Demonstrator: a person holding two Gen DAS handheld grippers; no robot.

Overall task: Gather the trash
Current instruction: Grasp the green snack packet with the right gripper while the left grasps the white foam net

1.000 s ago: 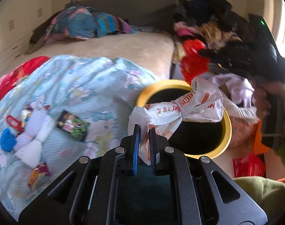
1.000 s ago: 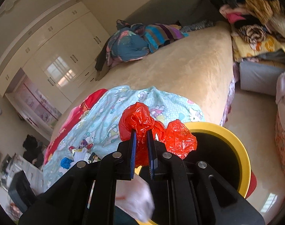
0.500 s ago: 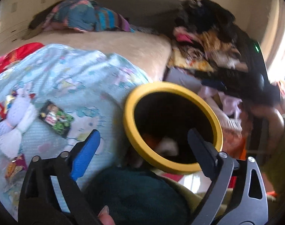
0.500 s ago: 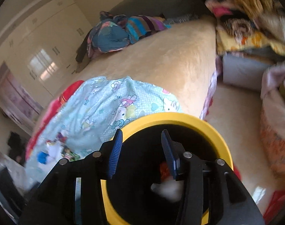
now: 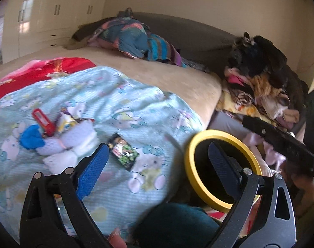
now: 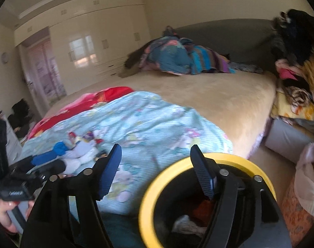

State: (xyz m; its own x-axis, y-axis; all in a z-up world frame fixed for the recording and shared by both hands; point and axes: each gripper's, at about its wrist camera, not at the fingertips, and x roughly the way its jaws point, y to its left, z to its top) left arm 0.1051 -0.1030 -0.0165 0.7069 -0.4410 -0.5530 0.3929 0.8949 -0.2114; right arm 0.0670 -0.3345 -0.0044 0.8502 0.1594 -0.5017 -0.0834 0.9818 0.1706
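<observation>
Left claw (image 5: 157, 161), jaws spread wide and holding nothing, hangs above the light-blue cartoon-print blanket (image 5: 119, 107) on the bed (image 5: 177, 78). Right claw (image 6: 157, 173), likewise wide and empty, sits partly over the yellow-rimmed trash bin (image 6: 148, 196), which stands at the bed's near edge; red and white scraps (image 6: 190, 219) lie in its bottom.

Remaining trash lies on the blanket. The black snack wrapper (image 5: 122, 152) rests flat just ahead of the left claw's blue left pad (image 5: 92, 169), slightly inboard of it. Its long axis runs diagonally, from upper left to lower right in the left wrist view, the lower end pointing toward the bin. Farther left and beyond lies a cluster: white knotted bags (image 5: 74, 144), a blue crumpled piece (image 5: 30, 138), a red flat item (image 5: 42, 119) and a printed packet (image 5: 66, 122), touching or overlapping one another.

Judgement: the left claw is the nearer to the wrapper, which lies forward and a little left of its centre line; the right claw faces the bin and has the cluster well off to its left. A grasp across the wrapper's short side would likely call for a wrist turn, since the wrapper lies oblique to the jaw gap.
</observation>
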